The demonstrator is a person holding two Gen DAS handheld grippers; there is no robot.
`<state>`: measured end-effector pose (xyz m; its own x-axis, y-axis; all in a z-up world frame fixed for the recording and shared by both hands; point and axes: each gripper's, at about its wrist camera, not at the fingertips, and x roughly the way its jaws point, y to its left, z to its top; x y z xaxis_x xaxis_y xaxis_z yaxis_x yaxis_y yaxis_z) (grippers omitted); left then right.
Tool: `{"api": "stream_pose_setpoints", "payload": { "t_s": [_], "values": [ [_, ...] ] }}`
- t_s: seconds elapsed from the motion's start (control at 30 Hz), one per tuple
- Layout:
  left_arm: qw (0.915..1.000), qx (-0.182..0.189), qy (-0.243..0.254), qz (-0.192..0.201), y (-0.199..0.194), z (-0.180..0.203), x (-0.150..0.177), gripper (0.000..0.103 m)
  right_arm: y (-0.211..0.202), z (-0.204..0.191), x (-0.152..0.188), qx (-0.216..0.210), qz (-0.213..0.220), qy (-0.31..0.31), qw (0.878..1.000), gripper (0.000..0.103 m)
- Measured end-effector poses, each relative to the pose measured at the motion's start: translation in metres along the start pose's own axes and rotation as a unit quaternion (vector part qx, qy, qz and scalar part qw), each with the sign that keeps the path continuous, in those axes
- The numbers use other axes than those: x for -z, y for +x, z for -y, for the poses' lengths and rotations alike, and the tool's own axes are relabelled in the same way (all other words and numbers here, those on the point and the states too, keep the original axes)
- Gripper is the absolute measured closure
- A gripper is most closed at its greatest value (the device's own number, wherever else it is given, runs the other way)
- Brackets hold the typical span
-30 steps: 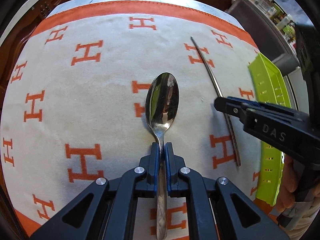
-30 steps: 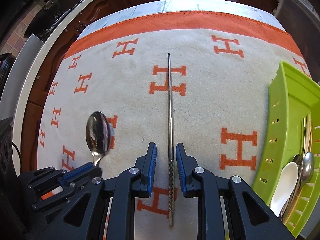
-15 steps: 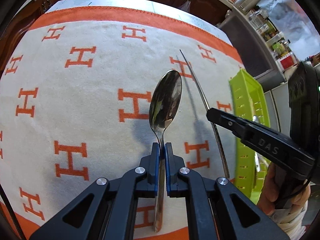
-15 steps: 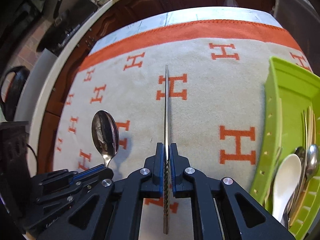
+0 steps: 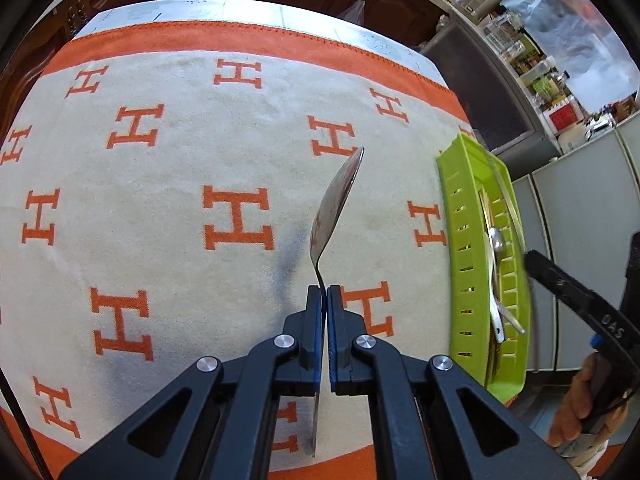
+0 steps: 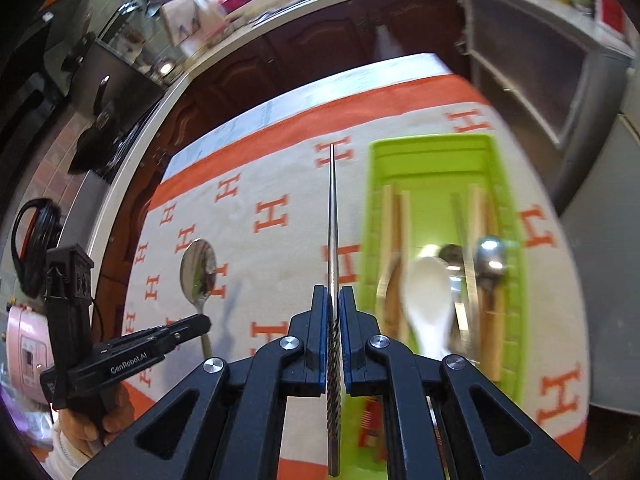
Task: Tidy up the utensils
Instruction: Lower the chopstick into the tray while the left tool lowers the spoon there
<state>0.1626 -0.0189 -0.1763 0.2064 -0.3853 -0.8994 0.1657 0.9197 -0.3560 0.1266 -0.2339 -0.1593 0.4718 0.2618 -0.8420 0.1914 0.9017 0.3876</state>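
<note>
On my left, the left claw (image 5: 324,290) is clamped tight on the neck of a metal spoon (image 5: 334,208). Through the left wrist camera I see the spoon turned edge-on, its bowl raised above the cloth (image 5: 168,208), a cream spread with orange H marks and an orange border that covers the tabletop (image 5: 224,8). The handle runs back between the blue pads. From the right wrist camera, the same spoon shows its shiny bowl facing me, off to the left over the cloth, with a hand (image 6: 86,432) gripping that claw's handle below.

In the middle of the right wrist view, my right claw (image 6: 333,294) is closed on a metal chopstick (image 6: 332,216), pads pressed against its twisted, ridged end, the thin tip pointing away over the cloth.

Just right of the chopstick lies the green tray (image 6: 430,156), resting on the cloth near the tabletop's right edge. Inside it I can make out a white spoon (image 6: 428,296), wooden chopsticks (image 6: 388,224) and some metal spoons, though this part is blurred.
</note>
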Motion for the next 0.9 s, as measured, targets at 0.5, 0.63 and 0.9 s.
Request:
{"api": "stream_pose_setpoints", "payload": {
  "t_s": [0.5,0.63,0.9],
  "values": [
    [0.9845,-0.101,0.122,-0.077,0.045,0.064,0.003,0.103,-0.062,0.077,0.036,0.015,0.042,0.07,0.997,0.098],
    [0.9814,-0.114,0.134,-0.077,0.046,0.069,0.005,0.103,-0.053,0.073,0.038,0.004,0.035,0.074,0.997,0.098],
    [0.9787,-0.129,0.139,-0.079,0.055,0.075,0.008,0.103,-0.044,0.073,0.039,-0.006,0.028,0.077,0.997,0.098]
  ]
}}
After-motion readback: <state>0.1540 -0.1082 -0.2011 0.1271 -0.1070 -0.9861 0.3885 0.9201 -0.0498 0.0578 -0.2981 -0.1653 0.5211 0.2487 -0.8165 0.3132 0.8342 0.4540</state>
